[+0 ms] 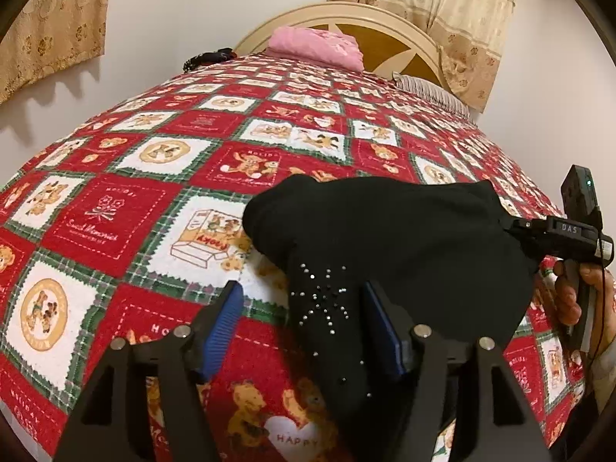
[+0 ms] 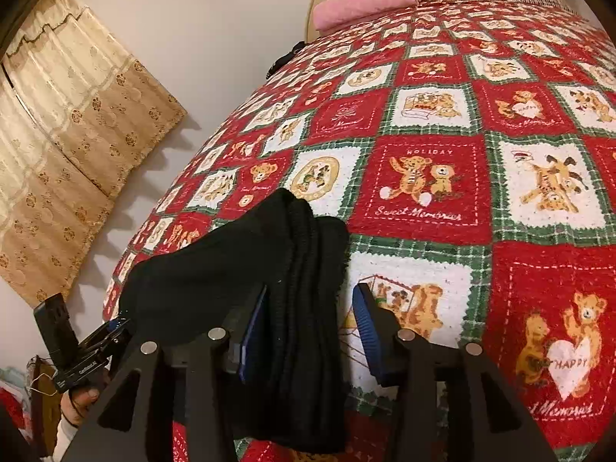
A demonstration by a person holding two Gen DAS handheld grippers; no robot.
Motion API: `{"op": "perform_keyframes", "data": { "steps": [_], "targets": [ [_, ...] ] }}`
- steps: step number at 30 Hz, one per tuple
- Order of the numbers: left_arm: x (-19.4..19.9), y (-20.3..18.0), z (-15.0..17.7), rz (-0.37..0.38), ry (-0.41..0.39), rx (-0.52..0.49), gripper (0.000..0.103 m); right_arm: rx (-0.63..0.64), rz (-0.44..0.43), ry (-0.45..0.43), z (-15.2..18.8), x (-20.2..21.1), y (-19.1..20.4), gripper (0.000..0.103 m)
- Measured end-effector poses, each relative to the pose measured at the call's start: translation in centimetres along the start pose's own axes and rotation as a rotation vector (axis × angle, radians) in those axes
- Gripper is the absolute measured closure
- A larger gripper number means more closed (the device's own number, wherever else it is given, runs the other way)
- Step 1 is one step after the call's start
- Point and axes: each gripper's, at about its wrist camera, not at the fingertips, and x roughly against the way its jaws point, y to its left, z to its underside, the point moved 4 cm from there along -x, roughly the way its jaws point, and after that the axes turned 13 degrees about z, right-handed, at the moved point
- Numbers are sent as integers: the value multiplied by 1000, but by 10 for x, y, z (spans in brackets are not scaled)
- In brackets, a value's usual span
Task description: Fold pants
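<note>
Black pants [image 1: 385,238] with a small rhinestone star pattern lie bunched and folded on the red teddy-bear bedspread [image 1: 127,208]. In the left wrist view my left gripper [image 1: 304,308] is open, with the cloth lying between its blue pads and against the right one. The right gripper's body [image 1: 566,238] shows at the cloth's right end. In the right wrist view my right gripper [image 2: 310,312] is open, a ribbed fold of the pants [image 2: 304,269] lying between its fingers against the left pad. The left gripper's body [image 2: 88,350] shows at lower left.
A pink folded cloth [image 1: 315,46] and a striped pillow [image 1: 431,96] lie at the headboard [image 1: 389,34]. A dark object [image 1: 208,57] sits at the far left bed edge. Beige curtains [image 2: 65,146] hang on the wall. The bedspread stretches ahead of the pants.
</note>
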Motion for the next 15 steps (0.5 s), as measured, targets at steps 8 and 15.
{"op": "perform_keyframes", "data": {
  "steps": [8,15],
  "targets": [
    [-1,0,-1,-10,1,0,33,14,55,-1,1,0,1,49],
    [18,-3,4,-99,-31,-10,22,30,160,-84,3,32,-2,46]
  ]
}}
